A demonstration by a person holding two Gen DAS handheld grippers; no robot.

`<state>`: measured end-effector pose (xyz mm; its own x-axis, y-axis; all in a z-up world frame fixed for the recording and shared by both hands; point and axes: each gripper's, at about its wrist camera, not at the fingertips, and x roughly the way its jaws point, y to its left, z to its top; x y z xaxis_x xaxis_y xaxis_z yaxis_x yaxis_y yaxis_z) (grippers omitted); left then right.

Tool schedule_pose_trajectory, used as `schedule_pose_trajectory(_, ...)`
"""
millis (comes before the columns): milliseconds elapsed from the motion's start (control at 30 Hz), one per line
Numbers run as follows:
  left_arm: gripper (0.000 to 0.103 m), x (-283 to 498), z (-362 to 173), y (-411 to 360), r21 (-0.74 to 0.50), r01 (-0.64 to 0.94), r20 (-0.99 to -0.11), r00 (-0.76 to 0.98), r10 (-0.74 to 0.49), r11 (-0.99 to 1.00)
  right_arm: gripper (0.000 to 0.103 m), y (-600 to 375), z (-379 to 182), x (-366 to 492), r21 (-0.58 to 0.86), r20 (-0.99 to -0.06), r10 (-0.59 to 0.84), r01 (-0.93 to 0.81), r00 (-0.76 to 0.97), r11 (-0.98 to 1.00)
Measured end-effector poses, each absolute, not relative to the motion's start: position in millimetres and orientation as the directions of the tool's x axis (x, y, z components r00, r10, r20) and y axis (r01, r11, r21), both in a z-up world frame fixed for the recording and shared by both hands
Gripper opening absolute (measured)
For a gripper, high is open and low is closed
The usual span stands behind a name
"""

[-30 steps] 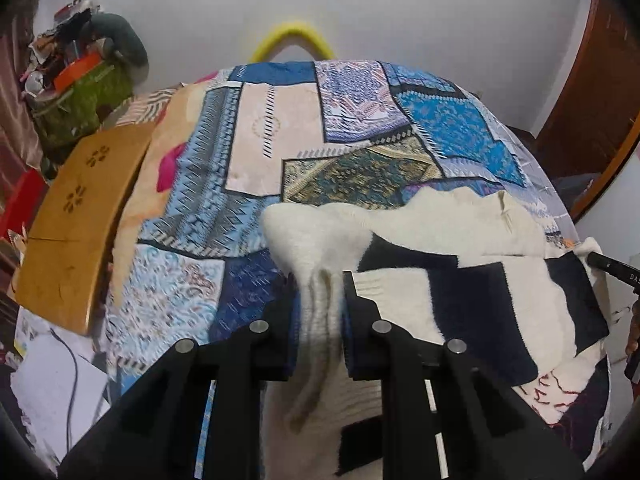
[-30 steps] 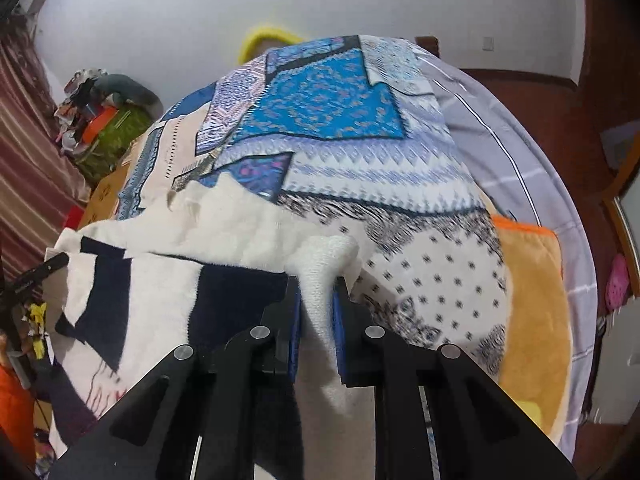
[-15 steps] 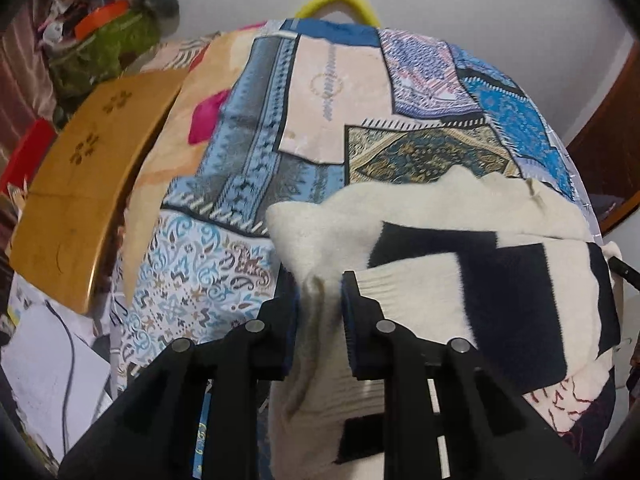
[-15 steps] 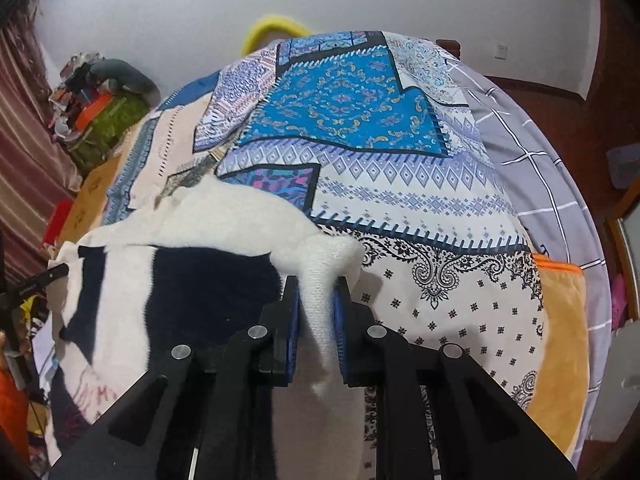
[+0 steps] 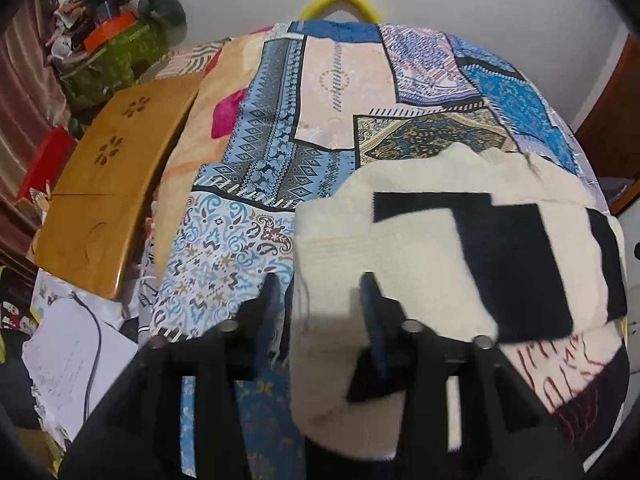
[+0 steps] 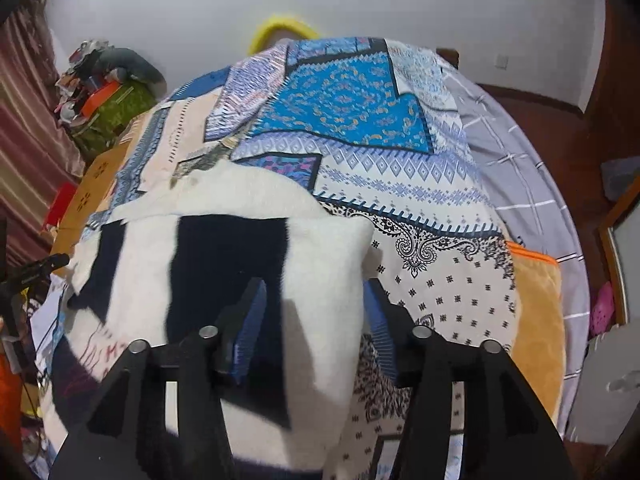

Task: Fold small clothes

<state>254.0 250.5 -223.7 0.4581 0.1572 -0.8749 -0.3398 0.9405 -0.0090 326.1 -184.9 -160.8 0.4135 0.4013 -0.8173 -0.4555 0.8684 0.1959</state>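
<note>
- The cream-and-navy sweater (image 5: pixel 440 248) is lying folded over on the patchwork bedspread (image 5: pixel 280 152), ahead of both tongs.
- Left gripper (image 5: pixel 320 296) and right gripper (image 6: pixel 316 300) are gaping, gripping nothing.
- Further folds are probably remaining.

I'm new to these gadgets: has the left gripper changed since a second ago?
Yes. The left gripper has opened and let go of the sweater, which now lies flat on the patchwork bedspread.

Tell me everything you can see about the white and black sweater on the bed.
The sweater is fuzzy cream knit with large navy-black blocks and a reddish scrawl near one end. It lies folded flat on the patchwork bedspread, a ribbed edge toward the cameras. Both grippers, left and right, are open over its near corners, gripping nothing.
</note>
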Motion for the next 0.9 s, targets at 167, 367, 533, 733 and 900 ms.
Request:
schedule_pose_trajectory(167,0.055,232.5,-208.3,239.1,-0.013,-0.331,-0.867,0.473,0.154,0.944,0.068,-186.7,-136.4,295.8,0.149,-0.801,0.396,-0.491,0.45,0.858)
schedule_pose_trajectory(367,0.062,205.4,-199.6,229.7,-0.029,-0.335,-0.87,0.473,0.141,0.942,0.076,-190.3,-124.4,262.1,0.131,-0.797,0.401,-0.519,0.451,0.845)
schedule_pose_trajectory(533,0.063,179.5,-203.8,225.8,-0.055,-0.347,-0.882,0.457,0.117,0.936,0.076,-197.0,-134.8,239.4,0.13,-0.821,0.385,-0.518,0.422,0.845)
schedule_pose_trajectory(733,0.063,150.8,-215.5,215.1,-0.089,-0.34,-0.896,0.438,0.074,0.936,0.076,-209.4,-158.5,219.7,0.198,-0.849,0.397,-0.485,0.349,0.852)
schedule_pose_trajectory(900,0.063,133.1,-229.0,205.7,-0.093,-0.334,-0.911,0.41,0.056,0.938,0.076,-214.6,-176.6,203.6,0.229,-0.869,0.394,-0.463,0.3,0.856)
